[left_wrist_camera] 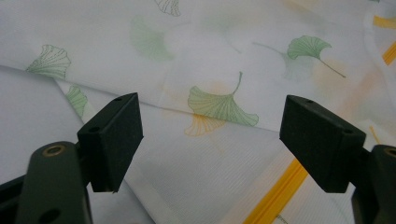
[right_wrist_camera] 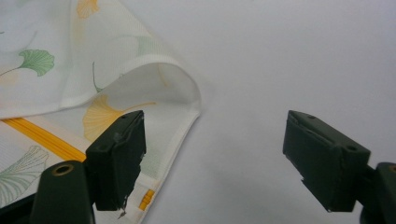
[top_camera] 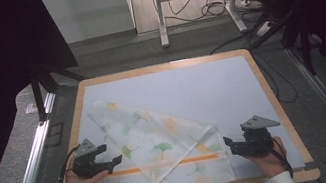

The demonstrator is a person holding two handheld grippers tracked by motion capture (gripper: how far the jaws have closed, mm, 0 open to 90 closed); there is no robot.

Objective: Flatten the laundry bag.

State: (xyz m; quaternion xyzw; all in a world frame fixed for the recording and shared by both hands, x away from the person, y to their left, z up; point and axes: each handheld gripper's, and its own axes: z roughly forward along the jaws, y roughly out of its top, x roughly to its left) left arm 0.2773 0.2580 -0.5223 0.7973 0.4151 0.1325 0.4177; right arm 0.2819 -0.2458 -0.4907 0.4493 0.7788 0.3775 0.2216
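A: Lying in the lower middle of the high view, the white cloth [top_camera: 160, 145] printed with green and orange ginkgo leaves sits on the pale mat [top_camera: 190, 86], one corner folded over toward the lower right, an orange stripe [top_camera: 164, 165] running across its near part.

B: And the left gripper [top_camera: 117, 159]?

A: Lower left of that frame, jaws spread wide, empty, at the cloth's left edge. Its own view shows leaf print between the jaws.

B: The right gripper [top_camera: 227, 141]?

A: Lower right, jaws also spread, holding nothing, just beside the cloth's right edge. In the right gripper view the folded corner [right_wrist_camera: 180, 88] curls up at centre left.
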